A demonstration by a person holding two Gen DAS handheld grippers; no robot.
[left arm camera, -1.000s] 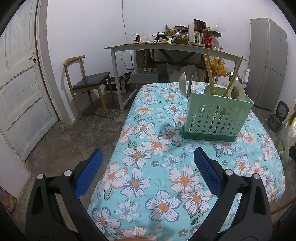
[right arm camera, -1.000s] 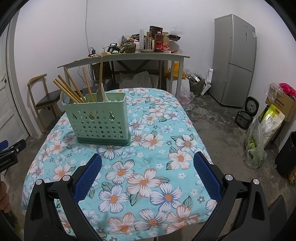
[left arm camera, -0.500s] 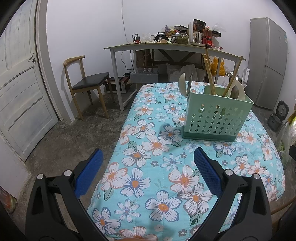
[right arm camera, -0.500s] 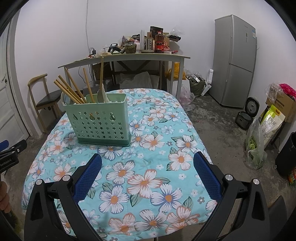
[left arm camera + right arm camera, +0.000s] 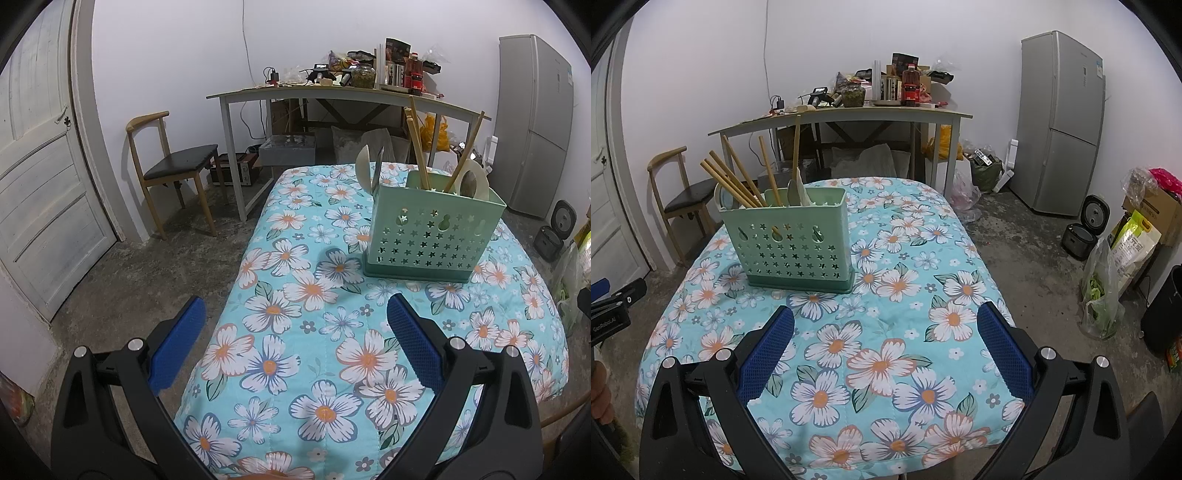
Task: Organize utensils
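You hold both grippers level over the near end of a table draped in a floral cloth point(image 5: 905, 258), each aimed toward the mint-green utensil caddy point(image 5: 792, 243) that stands upright on the cloth. Your left gripper point(image 5: 295, 343) has its blue-padded fingers point(image 5: 413, 341) spread wide with nothing between them, well short of the caddy, which sits ahead and to its right. Your right gripper point(image 5: 886, 343) is likewise spread wide and empty, the caddy ahead and to its left.

The caddy holds wooden chopsticks point(image 5: 733, 181) leaning out of one end, and pale spoons point(image 5: 474, 181) standing in it; a spoon and a metal blade-like utensil point(image 5: 377, 171) rise at the other end, though which compartment each occupies cannot be told.

Only the left wrist view shows the white panelled door point(image 5: 40, 192) far to the left of the caddy, and it gives the fuller view of the wooden chair point(image 5: 173, 170) with a dark seat. Only the right wrist view shows the bags and cardboard box point(image 5: 1156, 210) on the floor far right of the caddy, and the rice cookers point(image 5: 1084, 229) in full. It also catches your left gripper's black body point(image 5: 613, 314) at the frame's left edge, printed with white lettering that reads roughly "GenRobot.AI". Both views show the cluttered desk point(image 5: 849, 114) behind the caddy and the grey refrigerator point(image 5: 1060, 122) beyond it. Labels on the desk's bottles are too small to read.
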